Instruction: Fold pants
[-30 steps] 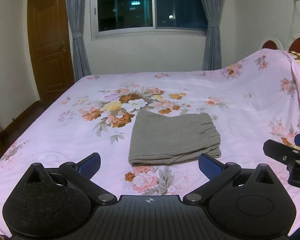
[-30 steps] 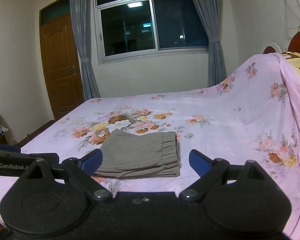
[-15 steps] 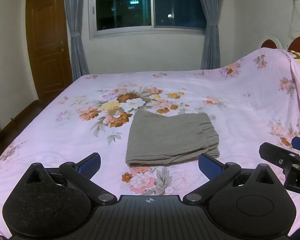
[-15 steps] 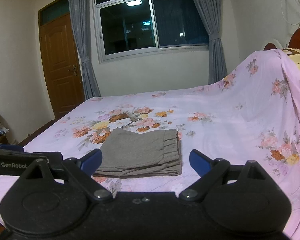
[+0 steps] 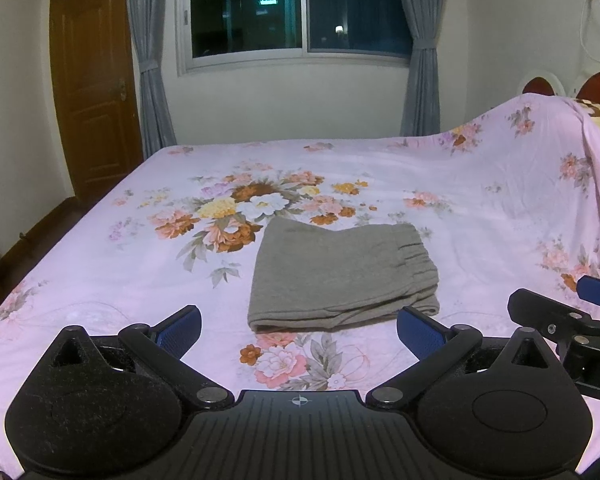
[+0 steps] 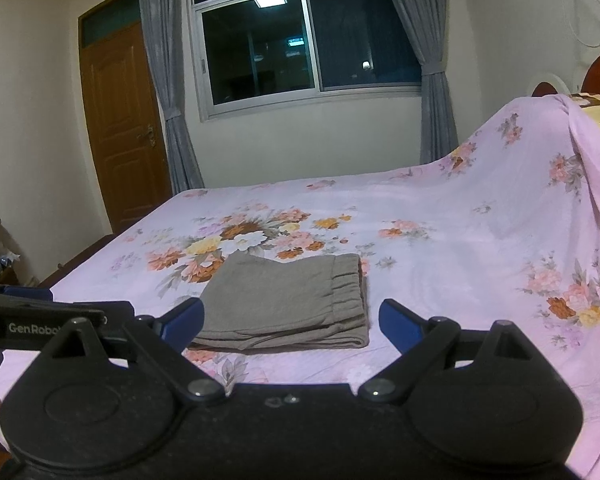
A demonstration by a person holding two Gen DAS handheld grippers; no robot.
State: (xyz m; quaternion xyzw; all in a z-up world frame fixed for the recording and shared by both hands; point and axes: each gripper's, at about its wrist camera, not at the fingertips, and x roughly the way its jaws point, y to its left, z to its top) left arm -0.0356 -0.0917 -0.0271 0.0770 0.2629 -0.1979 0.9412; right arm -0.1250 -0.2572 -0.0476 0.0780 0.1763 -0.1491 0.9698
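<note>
With my left gripper (image 5: 298, 326) and right gripper (image 6: 292, 320) both spread empty, the soft, limp grey folded pants (image 5: 342, 276) lie on the floral pink bedsheet (image 5: 100, 264); I'd pinch the layered near edge.

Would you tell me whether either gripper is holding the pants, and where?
Nothing is held: left gripper and right gripper are open, short of the folded pants.

In the right wrist view, white lettering "GenRobo" — cut off by the near gripper body — stands on the black left gripper (image 6: 40, 326). In the left wrist view, the right gripper (image 5: 580, 320) shows 1 white letter, "D", by the frame's right edge.
</note>
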